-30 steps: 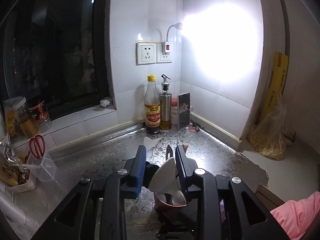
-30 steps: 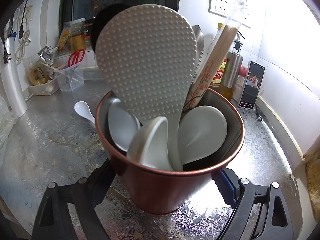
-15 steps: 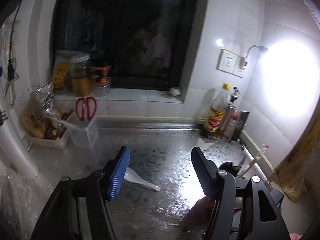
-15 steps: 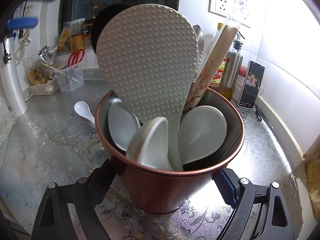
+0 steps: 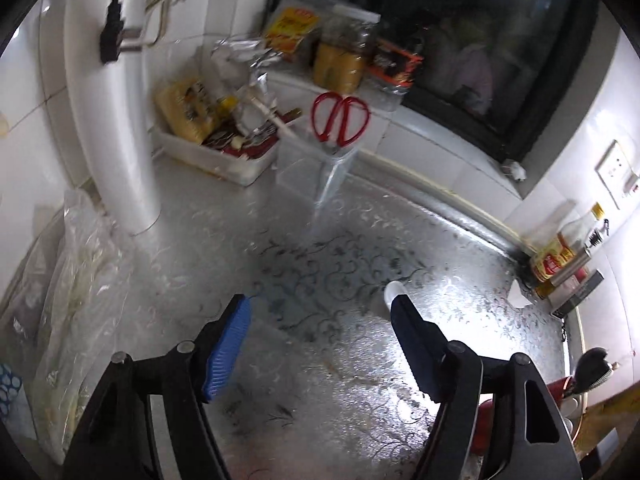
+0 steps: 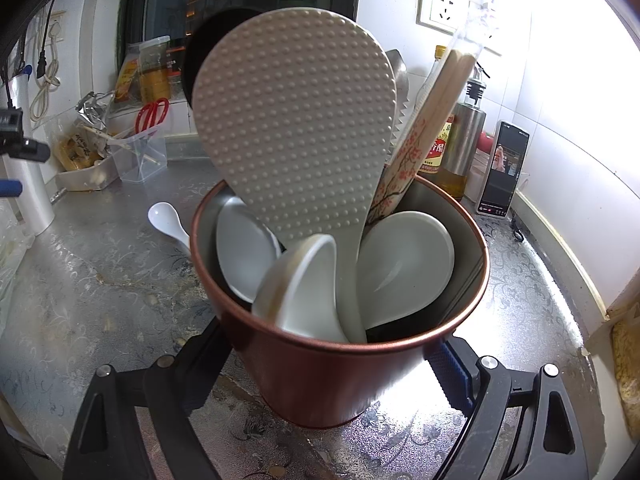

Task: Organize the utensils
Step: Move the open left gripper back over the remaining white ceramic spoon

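My right gripper (image 6: 328, 360) is shut on the red utensil cup (image 6: 340, 384), one jaw on each side of its wall. In the cup stand a dimpled white rice paddle (image 6: 296, 128), several white spoons, sleeved chopsticks (image 6: 432, 120) and a black ladle. One white spoon (image 6: 166, 220) lies loose on the counter, left of the cup. My left gripper (image 5: 320, 302) hovers over the patterned counter; its jaws have just been opening and nothing is between them. The loose spoon's end (image 5: 394, 290) peeks out at the tip of the right finger. The red cup (image 5: 484, 420) shows at the lower right.
A clear box with red scissors (image 5: 340, 120) and a white tray of packets (image 5: 224, 160) stand at the back left. A white pipe (image 5: 116, 120) and plastic bags (image 5: 72, 280) line the left side. Bottles (image 6: 460, 148) and a phone (image 6: 504, 168) stand in the right corner.
The left gripper let go of the rice paddle in the cup, swung left and down over the counter, rolled, and opened wider. The right gripper and cup stayed put.
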Motion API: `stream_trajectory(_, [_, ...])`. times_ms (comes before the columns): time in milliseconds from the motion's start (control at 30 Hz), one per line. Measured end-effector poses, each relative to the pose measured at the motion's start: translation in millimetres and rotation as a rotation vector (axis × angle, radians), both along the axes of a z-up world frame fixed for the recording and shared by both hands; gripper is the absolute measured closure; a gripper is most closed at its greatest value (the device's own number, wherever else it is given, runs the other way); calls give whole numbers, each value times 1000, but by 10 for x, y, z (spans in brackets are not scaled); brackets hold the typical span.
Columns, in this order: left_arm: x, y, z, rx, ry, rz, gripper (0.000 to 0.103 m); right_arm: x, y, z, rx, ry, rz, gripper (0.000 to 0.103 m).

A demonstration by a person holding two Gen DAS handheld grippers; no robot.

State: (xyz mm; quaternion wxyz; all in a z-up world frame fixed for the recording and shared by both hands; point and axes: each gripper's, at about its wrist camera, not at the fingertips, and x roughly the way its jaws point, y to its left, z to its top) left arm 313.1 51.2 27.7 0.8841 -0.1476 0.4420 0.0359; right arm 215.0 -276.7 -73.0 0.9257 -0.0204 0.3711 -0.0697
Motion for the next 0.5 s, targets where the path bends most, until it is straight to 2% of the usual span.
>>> stream_trajectory(133, [26, 40, -129, 11, 40, 30, 15, 2, 1, 1, 0, 0, 0, 11])
stream_trajectory(300, [42, 76, -269, -7, 71, 63, 14, -1, 1, 2, -1, 2, -1, 11])
stream_trajectory(400, [55, 76, -343, 2, 67, 78, 5, -11, 2, -1, 0, 3, -3, 11])
stream_trajectory(500, [86, 60, -413, 1, 65, 75, 5, -15, 0, -2, -1, 3, -3, 11])
